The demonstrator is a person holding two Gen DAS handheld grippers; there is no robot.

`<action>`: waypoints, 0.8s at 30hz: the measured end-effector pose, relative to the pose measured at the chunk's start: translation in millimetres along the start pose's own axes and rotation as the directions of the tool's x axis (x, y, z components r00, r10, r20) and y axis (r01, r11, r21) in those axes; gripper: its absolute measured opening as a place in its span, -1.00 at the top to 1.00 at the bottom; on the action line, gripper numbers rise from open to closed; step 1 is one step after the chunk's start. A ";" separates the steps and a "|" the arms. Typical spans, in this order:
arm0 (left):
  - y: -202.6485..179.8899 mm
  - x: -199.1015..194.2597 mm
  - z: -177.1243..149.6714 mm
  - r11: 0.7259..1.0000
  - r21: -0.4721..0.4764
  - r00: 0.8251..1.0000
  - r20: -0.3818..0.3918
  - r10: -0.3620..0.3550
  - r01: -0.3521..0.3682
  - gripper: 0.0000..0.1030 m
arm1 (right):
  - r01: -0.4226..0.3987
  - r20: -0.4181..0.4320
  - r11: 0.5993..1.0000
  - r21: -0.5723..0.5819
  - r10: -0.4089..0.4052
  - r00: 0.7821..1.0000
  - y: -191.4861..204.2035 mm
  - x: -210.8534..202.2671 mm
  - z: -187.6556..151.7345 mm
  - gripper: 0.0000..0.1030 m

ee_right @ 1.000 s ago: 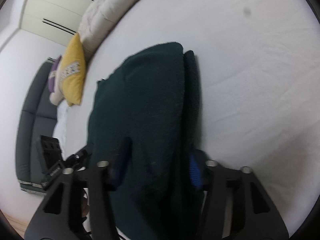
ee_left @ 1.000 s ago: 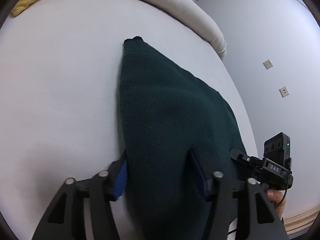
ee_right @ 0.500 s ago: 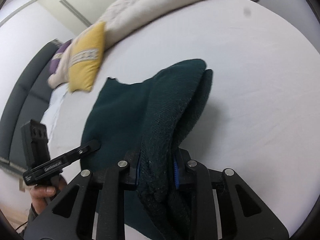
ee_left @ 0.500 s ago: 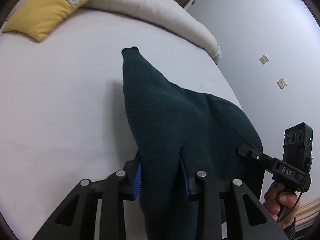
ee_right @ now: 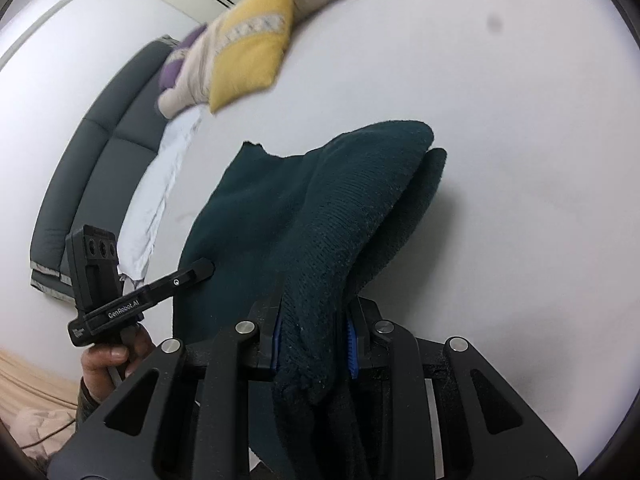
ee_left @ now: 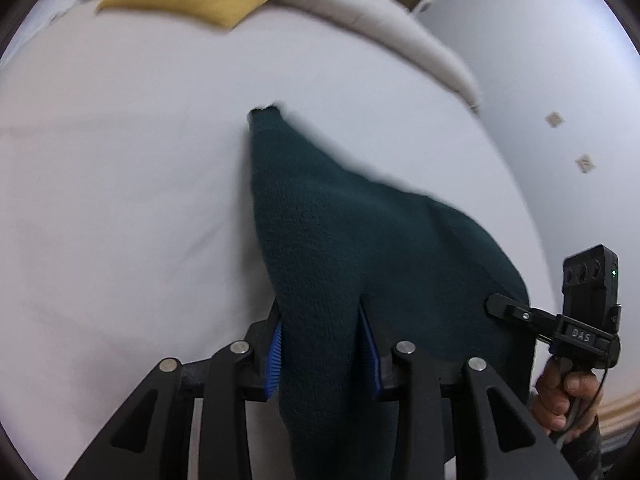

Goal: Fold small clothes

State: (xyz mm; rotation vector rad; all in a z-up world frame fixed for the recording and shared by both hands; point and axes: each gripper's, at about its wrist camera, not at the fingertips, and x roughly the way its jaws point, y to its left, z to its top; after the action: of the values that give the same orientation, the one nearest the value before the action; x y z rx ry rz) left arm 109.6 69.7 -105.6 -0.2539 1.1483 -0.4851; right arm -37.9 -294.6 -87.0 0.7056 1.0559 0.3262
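Teal knit sweater [ee_left: 360, 240] pinched by both claws — left claw [ee_left: 322, 340], right claw [ee_right: 314, 332], yellow pillow [ee_right: 252, 64] beyond

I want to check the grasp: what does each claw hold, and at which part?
Both hold the dark green knit garment at its near edge: the left claw pinches one bunched part, the right claw another thick fold.
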 end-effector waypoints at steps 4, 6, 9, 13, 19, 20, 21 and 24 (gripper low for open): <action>25.1 2.4 -11.9 0.993 -0.084 0.996 0.031 -0.084 0.087 -0.04 | -0.088 0.001 0.988 0.130 0.088 0.996 -34.8 24.0 -10.8 0.45; 23.6 -2.1 -11.6 0.996 -0.064 0.997 0.035 -0.063 0.066 -0.14 | -0.107 0.000 0.982 0.157 0.108 0.994 -36.2 23.5 -6.1 0.35; 22.4 -19.2 -10.3 0.997 -0.064 0.998 0.055 -0.033 0.036 -0.11 | -0.055 0.063 0.987 0.154 0.045 0.997 -33.0 -2.4 4.0 0.18; 0.6 -55.9 4.7 0.999 -0.031 0.984 0.177 -0.035 0.041 -0.11 | -0.096 0.171 0.982 0.165 0.067 0.983 -31.8 -42.0 27.4 0.18; -35.9 -27.3 18.9 0.987 0.083 0.982 0.123 -0.147 0.137 -0.24 | -0.282 0.058 0.958 0.058 0.279 0.959 21.7 0.0 30.5 0.18; -32.4 -12.7 23.6 0.991 0.050 0.985 0.107 -0.133 0.128 -0.24 | -0.273 0.030 0.960 0.067 0.271 0.962 23.8 16.4 32.1 0.18; -25.6 -2.9 25.3 0.992 0.019 0.987 0.092 -0.128 0.127 -0.23 | -0.262 0.007 0.961 0.088 0.263 0.965 18.7 28.7 32.2 0.18; -6.8 9.1 23.8 0.981 -0.038 0.978 0.099 -0.184 0.189 -0.21 | -0.241 0.002 0.956 0.168 0.244 0.970 -11.7 52.1 33.3 0.30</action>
State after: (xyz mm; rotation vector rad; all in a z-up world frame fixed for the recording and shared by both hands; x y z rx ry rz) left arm 132.7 58.1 -100.5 -0.4242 1.0484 -0.6057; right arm 15.0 -286.3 -120.1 0.9884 1.0235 0.4601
